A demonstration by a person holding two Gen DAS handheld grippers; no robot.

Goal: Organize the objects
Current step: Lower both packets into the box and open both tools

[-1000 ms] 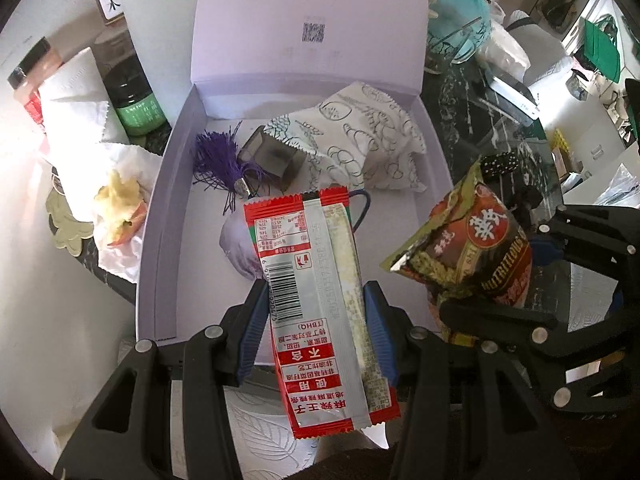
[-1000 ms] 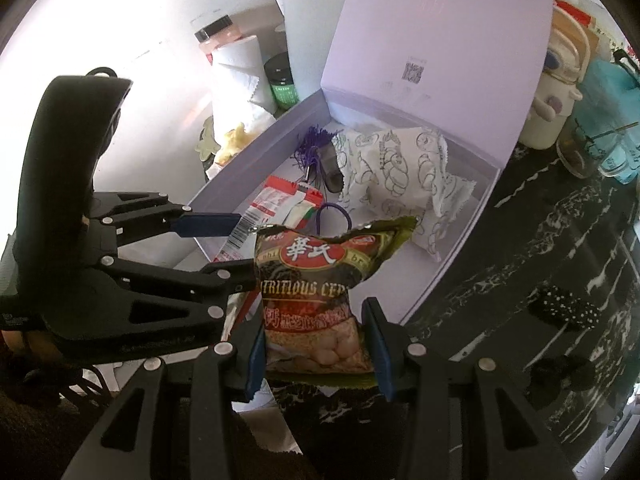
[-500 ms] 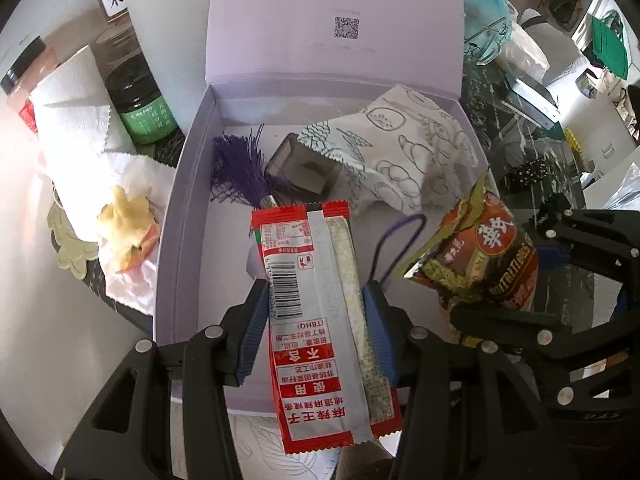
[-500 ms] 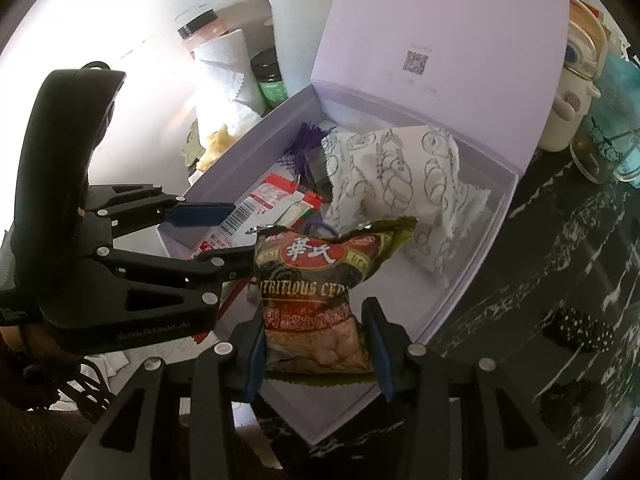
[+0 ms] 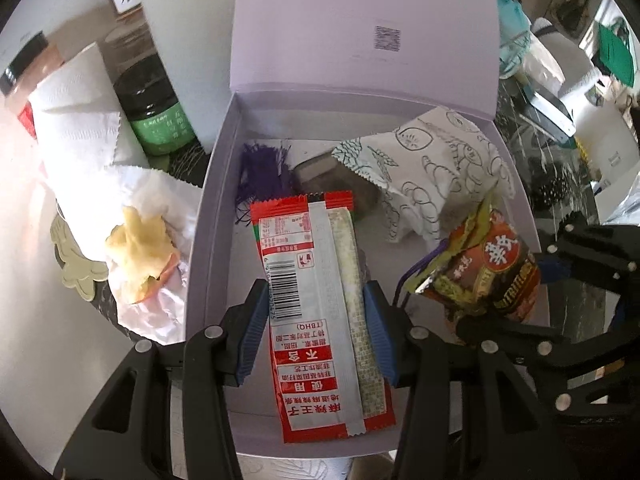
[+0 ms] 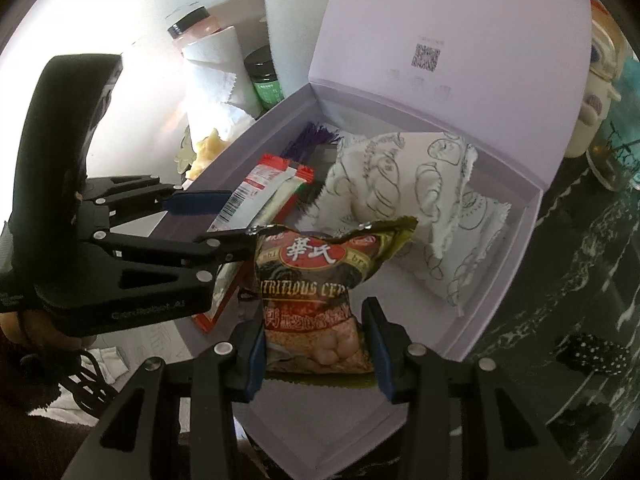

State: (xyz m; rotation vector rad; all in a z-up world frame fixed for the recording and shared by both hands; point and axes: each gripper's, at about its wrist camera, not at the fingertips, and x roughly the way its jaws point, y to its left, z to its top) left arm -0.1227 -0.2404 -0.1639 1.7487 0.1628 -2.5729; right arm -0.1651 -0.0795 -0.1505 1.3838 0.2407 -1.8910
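My left gripper (image 5: 316,316) is shut on a long red and silver snack packet (image 5: 316,292) and holds it over the open lilac box (image 5: 200,240). My right gripper (image 6: 316,344) is shut on a brown and green cereal snack bag (image 6: 316,280), also over the box (image 6: 508,264). The bag shows at the right in the left wrist view (image 5: 484,276), and the left gripper (image 6: 208,220) with its packet (image 6: 260,188) shows in the right wrist view. Inside the box lie a white patterned packet (image 5: 432,176), a purple tassel (image 5: 260,172) and a dark small case (image 5: 332,176).
Left of the box stand a green-labelled jar (image 5: 156,108), a paper towel roll (image 5: 76,116) and crumpled paper with food scraps (image 5: 140,248). The box lid (image 5: 360,24) stands upright behind. A black marble counter (image 6: 580,280) with a dotted black object (image 6: 596,352) lies to the right.
Both grippers have moved forward with their packets, from the box's front edge to over its inside. Both stay shut on what they hold.
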